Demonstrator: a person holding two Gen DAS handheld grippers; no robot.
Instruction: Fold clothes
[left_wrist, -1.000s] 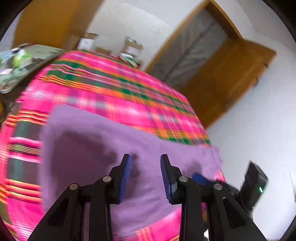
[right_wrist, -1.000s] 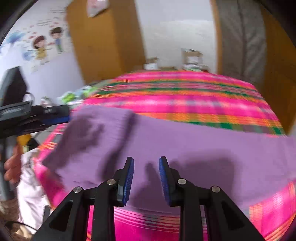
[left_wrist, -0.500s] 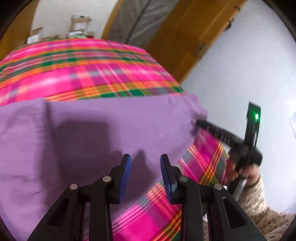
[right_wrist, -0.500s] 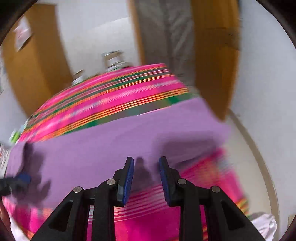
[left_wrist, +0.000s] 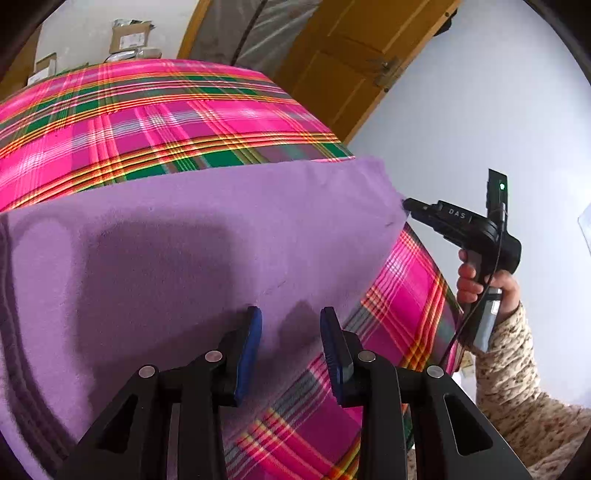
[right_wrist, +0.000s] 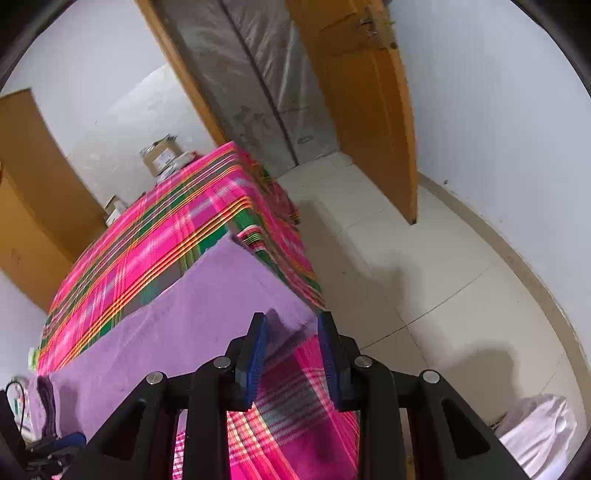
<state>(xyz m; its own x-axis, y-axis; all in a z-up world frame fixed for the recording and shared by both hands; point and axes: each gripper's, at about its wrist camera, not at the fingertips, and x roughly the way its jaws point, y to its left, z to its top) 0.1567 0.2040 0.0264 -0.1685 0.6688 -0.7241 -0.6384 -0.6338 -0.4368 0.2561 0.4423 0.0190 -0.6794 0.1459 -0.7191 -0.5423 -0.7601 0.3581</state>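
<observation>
A purple garment (left_wrist: 192, 243) lies spread flat on the pink plaid bed cover (left_wrist: 155, 122); it also shows in the right wrist view (right_wrist: 192, 314). My left gripper (left_wrist: 291, 347) is open, just above the garment's near edge, holding nothing. My right gripper (right_wrist: 291, 347) is open at the garment's right corner, where the cloth hangs over the bed's edge. In the left wrist view the right gripper (left_wrist: 406, 205) shows from the side, its tip at the garment's far right corner.
Cardboard boxes (right_wrist: 162, 157) stand behind the bed. A wooden door (right_wrist: 369, 96) stands open at the right beside a plastic-covered doorway (right_wrist: 258, 81). Tiled floor (right_wrist: 424, 266) lies right of the bed. White cloth (right_wrist: 535, 432) lies on the floor. A wardrobe (right_wrist: 33, 206) stands left.
Both grippers swung to the right along the garment. The right gripper has come to the garment's right corner at the bed's edge. Both stay open.
</observation>
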